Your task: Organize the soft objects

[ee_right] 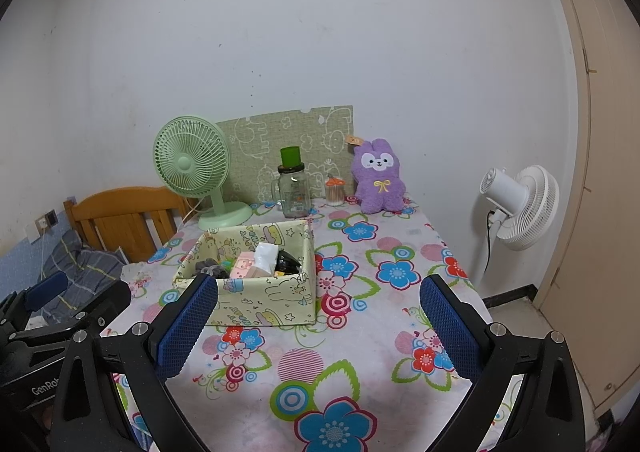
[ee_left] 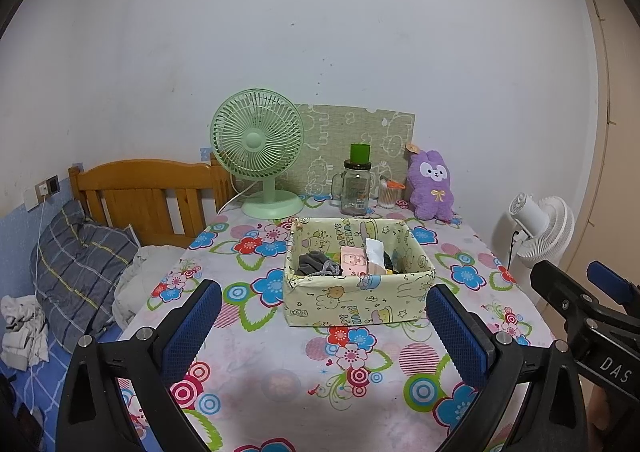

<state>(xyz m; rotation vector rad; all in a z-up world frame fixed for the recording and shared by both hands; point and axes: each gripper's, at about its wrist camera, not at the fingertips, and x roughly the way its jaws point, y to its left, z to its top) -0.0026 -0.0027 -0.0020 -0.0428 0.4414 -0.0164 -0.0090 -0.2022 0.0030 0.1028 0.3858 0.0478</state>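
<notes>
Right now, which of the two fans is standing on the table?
The green fan, beside the glass jar on the flowered table. The white fan stands on the floor, right of the table.

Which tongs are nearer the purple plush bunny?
Right, slightly. The purple plush bunny sits at the far right of the table; the right tongs hover open on that side, the left tongs further left.

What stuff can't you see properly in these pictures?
- Bottom of the fabric box: in both views, its walls and the grey cloth, pink pack and white packet on top hide what lies beneath.
- Jar label: too small to read in either view.
- Dark thing in the box: right wrist view, half hidden by the white packet.
- White fan base: hidden behind the table.
</notes>
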